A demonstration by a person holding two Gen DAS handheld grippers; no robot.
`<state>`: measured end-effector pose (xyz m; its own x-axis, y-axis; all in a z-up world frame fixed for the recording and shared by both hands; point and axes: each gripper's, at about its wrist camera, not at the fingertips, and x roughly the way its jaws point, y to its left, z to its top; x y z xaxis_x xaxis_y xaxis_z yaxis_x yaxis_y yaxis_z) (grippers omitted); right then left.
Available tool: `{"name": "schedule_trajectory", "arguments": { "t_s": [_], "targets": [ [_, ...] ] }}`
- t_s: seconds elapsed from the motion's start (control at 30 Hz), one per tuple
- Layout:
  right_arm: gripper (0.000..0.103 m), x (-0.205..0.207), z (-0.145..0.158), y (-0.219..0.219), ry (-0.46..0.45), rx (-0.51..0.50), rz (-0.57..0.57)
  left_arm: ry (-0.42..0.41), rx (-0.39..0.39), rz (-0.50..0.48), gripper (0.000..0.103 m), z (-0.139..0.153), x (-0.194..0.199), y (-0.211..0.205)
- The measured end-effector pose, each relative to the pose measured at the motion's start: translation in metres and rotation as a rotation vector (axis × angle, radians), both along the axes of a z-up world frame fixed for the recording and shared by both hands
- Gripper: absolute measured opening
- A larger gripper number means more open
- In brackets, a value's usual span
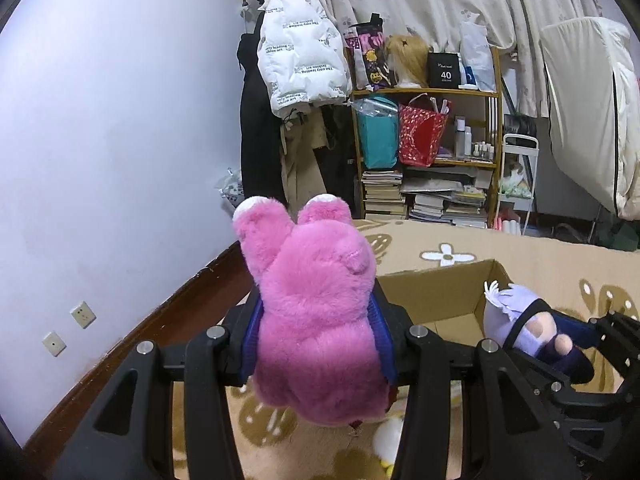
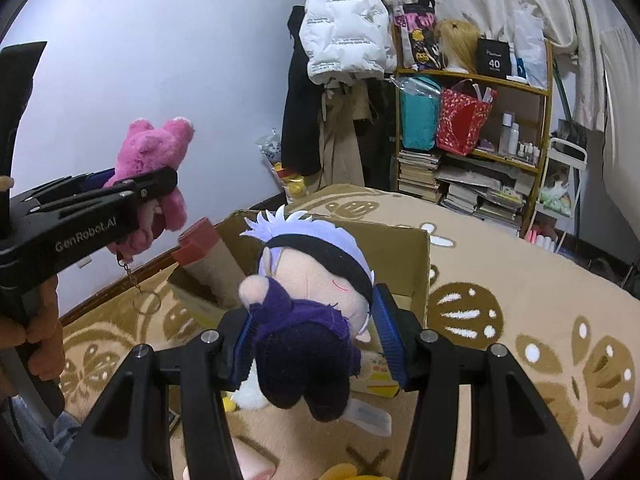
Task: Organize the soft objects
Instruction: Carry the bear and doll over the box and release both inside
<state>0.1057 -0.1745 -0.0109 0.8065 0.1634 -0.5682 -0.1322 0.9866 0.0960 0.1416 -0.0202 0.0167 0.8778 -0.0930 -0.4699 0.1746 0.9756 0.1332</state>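
Work surface: tan blanket with brown and white flower pattern, bounded by a pale wall. Cluttered shelf and hanging coats beyond the far edge. Open cardboard box sits on the blanket, interior mostly free. Left gripper is clamped on a pink plush bear, held above the blanket left of the box. Right gripper is clamped on a purple-haired doll, at the box's near edge.

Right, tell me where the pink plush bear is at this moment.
The pink plush bear is clamped in the left gripper, held in the air above the patterned blanket, left of the open cardboard box.
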Motion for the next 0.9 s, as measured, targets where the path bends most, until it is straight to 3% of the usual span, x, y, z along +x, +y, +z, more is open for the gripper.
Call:
{"name": "schedule_trajectory", "arguments": {
  "t_s": [0.23,0.43,0.6,0.9],
  "targets": [
    [0.057,0.021,-0.008,-0.008,0.000,0.028,-0.009,0.009,-0.003,-0.021,0.045,-0.004,0.013,-0.009],
    [0.057,0.035,-0.020,-0.012,0.035,0.067,-0.017,0.039,-0.081,-0.008,0.046,-0.014,0.018,-0.007],
    [0.058,0.040,-0.026,-0.012,0.050,0.065,-0.017,0.047,-0.068,-0.026,0.046,-0.019,0.020,-0.014],
    [0.058,0.044,-0.034,-0.024,0.075,0.107,-0.048,0.138,-0.031,-0.035,0.046,-0.043,0.032,-0.023]
  ]
}}
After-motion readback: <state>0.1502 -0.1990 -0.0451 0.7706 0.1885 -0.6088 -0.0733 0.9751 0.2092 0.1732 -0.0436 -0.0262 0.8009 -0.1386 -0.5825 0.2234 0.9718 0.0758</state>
